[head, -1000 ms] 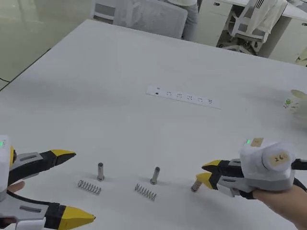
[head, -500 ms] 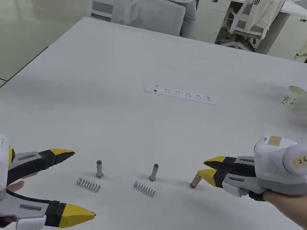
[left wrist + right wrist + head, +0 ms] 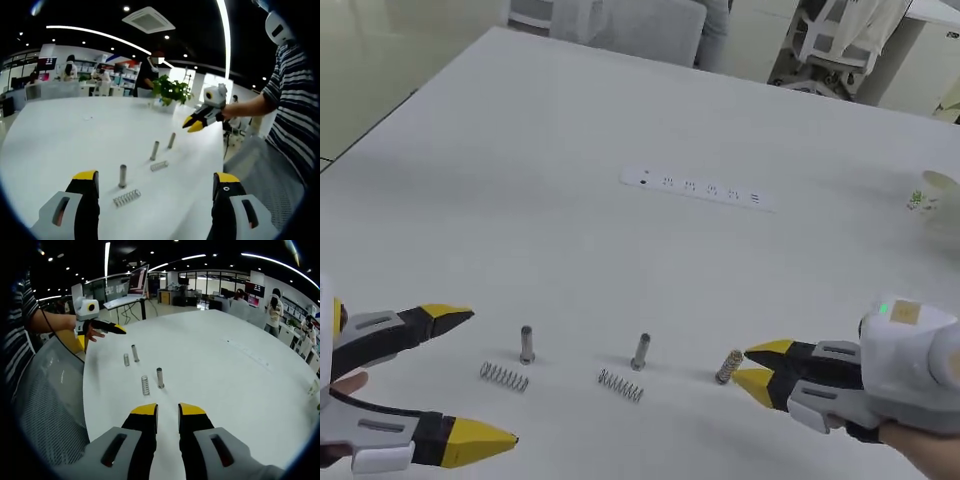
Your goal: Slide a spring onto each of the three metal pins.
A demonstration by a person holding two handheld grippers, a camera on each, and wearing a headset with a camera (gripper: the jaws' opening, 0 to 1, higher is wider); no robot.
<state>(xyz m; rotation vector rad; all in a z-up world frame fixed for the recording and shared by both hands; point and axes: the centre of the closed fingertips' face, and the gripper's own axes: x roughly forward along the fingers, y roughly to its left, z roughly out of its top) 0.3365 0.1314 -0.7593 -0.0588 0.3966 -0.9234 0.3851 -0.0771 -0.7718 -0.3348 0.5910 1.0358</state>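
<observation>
Right gripper (image 3: 748, 363), lower right: drawing back from the sprung pin (image 3: 728, 367), jaws slightly parted, carrying nothing. Left gripper (image 3: 492, 375), lower left: hanging wide open. Left spring (image 3: 505, 377), middle spring (image 3: 620, 385): lying on the bench (image 3: 570, 150) just below bare left pin (image 3: 527, 343) and middle pin (image 3: 640, 351); likely light, rolling easily, best pinched gently mid-coil.

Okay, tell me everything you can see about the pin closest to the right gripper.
The rightmost pin stands on the white table, leaning slightly in the head view. A spring sits on it, its coils wrapping the shaft almost to the top, so it looks ribbed and tan-grey. It is just ahead of the right gripper, whose jaws stand slightly apart. Whether they touch it is unclear.
</observation>
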